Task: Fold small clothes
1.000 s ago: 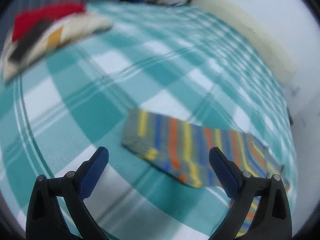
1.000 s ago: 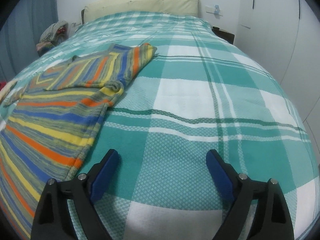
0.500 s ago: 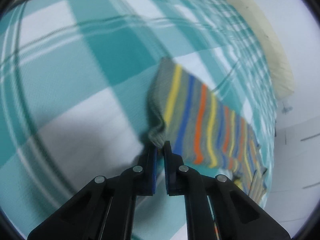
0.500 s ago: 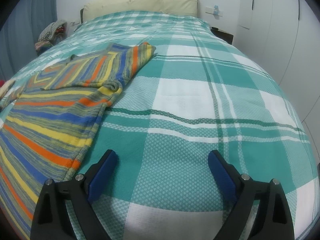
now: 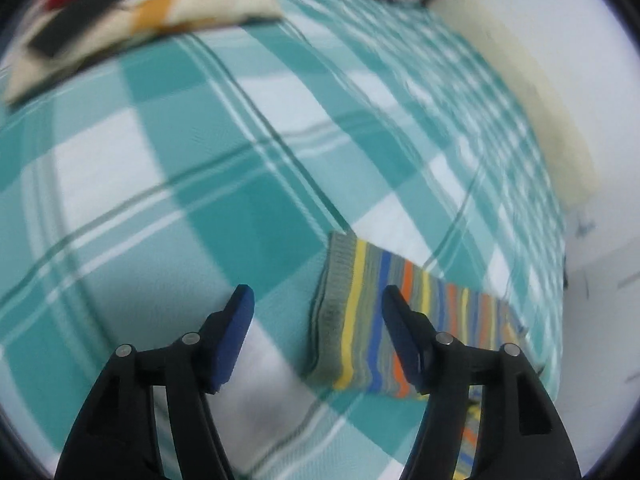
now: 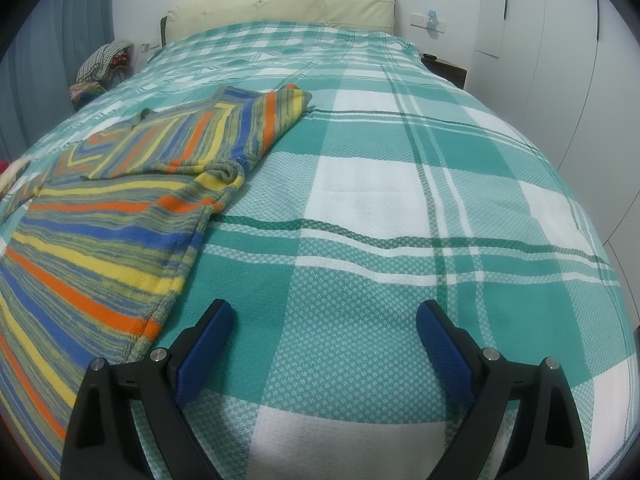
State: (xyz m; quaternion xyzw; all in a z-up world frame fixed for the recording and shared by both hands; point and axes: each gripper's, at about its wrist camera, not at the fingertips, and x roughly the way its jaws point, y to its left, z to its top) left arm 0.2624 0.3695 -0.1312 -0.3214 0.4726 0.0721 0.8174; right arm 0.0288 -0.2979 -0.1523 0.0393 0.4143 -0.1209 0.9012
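A small striped knit sweater (image 6: 100,236), grey with yellow, blue and orange bands, lies flat on the teal checked bedspread (image 6: 380,184). Its right sleeve is folded across the chest. In the left wrist view its other sleeve (image 5: 360,328) lies stretched out, cuff end toward my left gripper (image 5: 318,320). That gripper is open and empty, with the cuff between its blue pads (image 5: 236,328). My right gripper (image 6: 324,344) is open and empty, just right of the sweater's hem.
A folded cream, red and black garment (image 5: 132,16) lies at the bed's far left. A cream headboard (image 6: 280,4) stands at the back. A heap of clothes (image 6: 100,72) sits left of the bed. A dark nightstand (image 6: 444,68) and white cupboards (image 6: 560,60) are at the right.
My left gripper, shut on the sleeve cuff half a second ago, has opened and let it go, and has drawn back. My right gripper has stayed open and almost still.
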